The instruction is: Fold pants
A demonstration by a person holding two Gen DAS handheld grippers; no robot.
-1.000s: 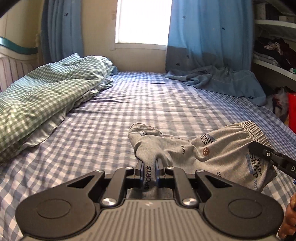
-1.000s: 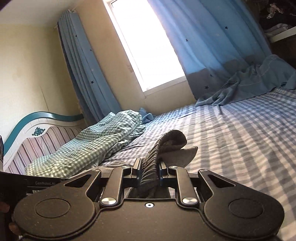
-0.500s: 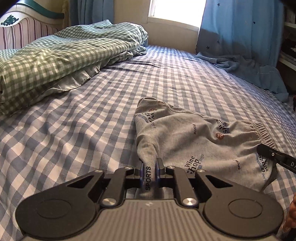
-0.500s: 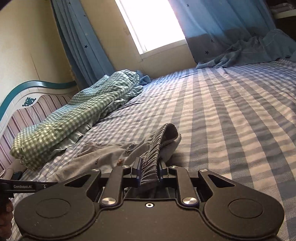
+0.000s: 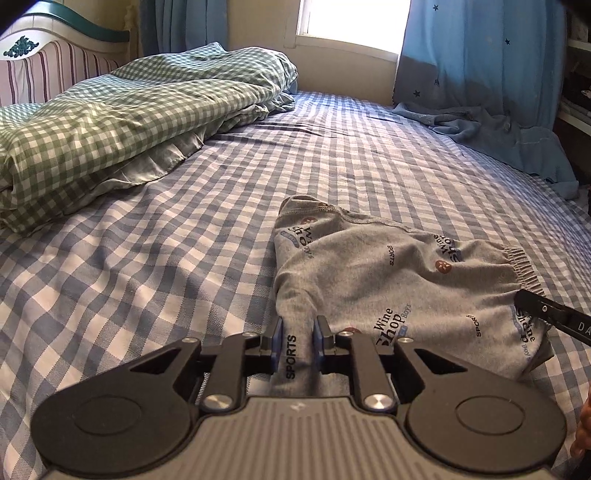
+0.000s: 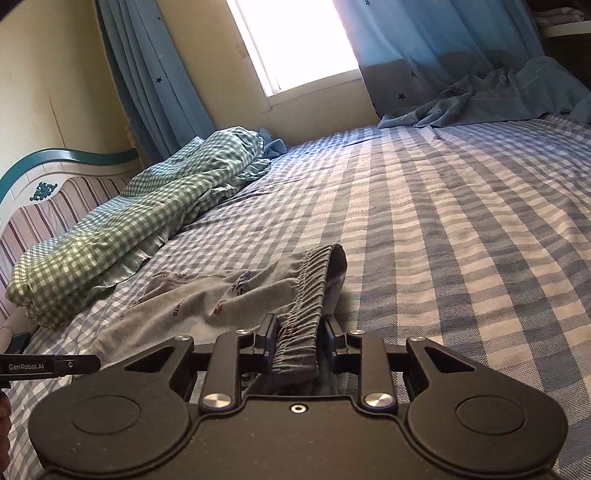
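Pinching the grey pants [image 5: 388,280] on the bed [image 5: 166,266], both grippers' jaws risk dragging the fold askew if released unevenly.

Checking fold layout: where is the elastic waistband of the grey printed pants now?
Elastic waistband sits between the right hand-held gripper fingers, on the blue checked bedsheet; in the left wrist view, far right.

The pants [image 5: 388,291] lie on the bed [image 5: 147,295]; left of them the quilt [image 5: 122,110], behind them the window [image 5: 351,22], curtain [image 5: 480,66] far right
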